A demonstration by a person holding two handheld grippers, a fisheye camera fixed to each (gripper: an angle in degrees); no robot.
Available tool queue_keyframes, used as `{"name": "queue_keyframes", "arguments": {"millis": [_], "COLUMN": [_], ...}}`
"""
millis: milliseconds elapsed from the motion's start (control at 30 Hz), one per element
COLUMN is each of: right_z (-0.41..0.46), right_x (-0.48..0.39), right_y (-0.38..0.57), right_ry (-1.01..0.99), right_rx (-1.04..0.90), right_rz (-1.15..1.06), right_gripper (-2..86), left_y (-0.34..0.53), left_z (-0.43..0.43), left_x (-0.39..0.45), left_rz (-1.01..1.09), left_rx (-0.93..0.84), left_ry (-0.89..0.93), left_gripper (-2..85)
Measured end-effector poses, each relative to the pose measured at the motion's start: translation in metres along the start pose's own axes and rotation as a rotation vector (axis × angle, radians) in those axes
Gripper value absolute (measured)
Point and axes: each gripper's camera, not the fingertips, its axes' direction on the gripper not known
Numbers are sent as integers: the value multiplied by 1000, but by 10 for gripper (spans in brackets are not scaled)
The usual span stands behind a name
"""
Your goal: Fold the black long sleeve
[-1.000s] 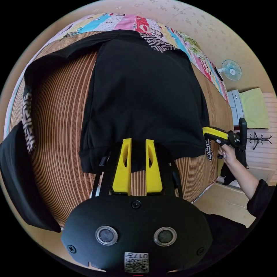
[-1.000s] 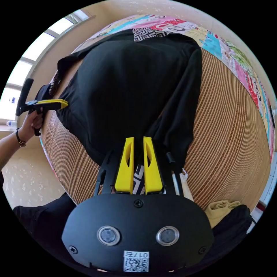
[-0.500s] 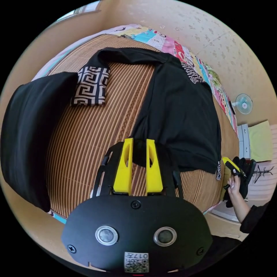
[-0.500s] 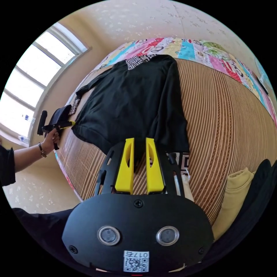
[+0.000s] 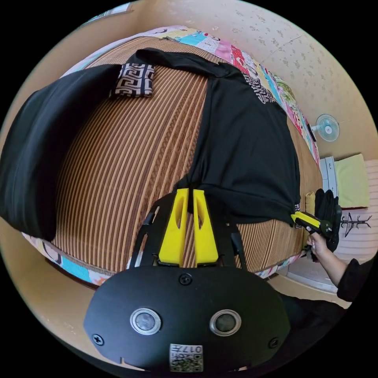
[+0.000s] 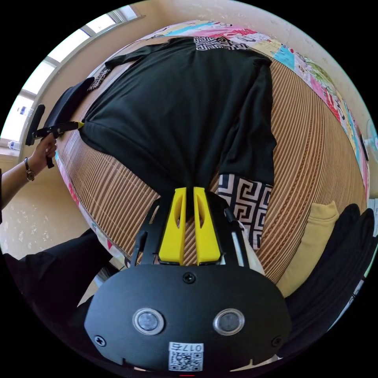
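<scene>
The black long sleeve (image 5: 244, 145) lies spread on a striped bamboo mat (image 5: 126, 165), chest side down the bed, with patterned cuffs (image 5: 134, 80) and a patterned collar band. My left gripper (image 5: 190, 191) is shut on one corner of the hem, where the cloth bunches at the tips. My right gripper (image 6: 189, 189) is shut on the other hem corner, beside a sleeve's patterned cuff (image 6: 246, 204). The shirt (image 6: 177, 98) hem runs taut between them. The right gripper (image 5: 309, 221) and the left gripper (image 6: 63, 127) also appear in each other's view, each held by a hand.
A second black garment (image 5: 35, 149) lies at the mat's edge near the left gripper. A yellow garment (image 6: 315, 236) and another black one (image 6: 342, 256) lie near the right gripper. A colourful quilt (image 5: 271, 78) edges the mat. A fan (image 5: 327, 128) stands by the wall.
Both pairs of jaws have closed from a wider gap onto the hem corners. The hem is now pulled straight between them, and both cameras have shifted.
</scene>
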Motion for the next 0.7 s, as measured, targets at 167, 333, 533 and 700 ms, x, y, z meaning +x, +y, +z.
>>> {"name": "queue_keyframes", "arguments": {"millis": [167, 333, 533, 700], "right_z": [-3, -35, -90, -96], "right_x": [-7, -13, -82, -163], "right_y": [25, 12, -56, -173], "right_ry": [15, -38, 113, 10], "right_rx": [-70, -44, 173, 323], "right_rz": [20, 130, -27, -270], "right_gripper": [45, 47, 49, 64], "left_y": [70, 93, 115, 132], "left_z": [-10, -31, -66, -91], "left_x": [-30, -52, -74, -101], "left_rz": [-101, -205, -214, -187], "left_rx": [4, 125, 251, 286], "left_ry": [66, 162, 232, 271], "left_gripper": [2, -6, -7, -7]}}
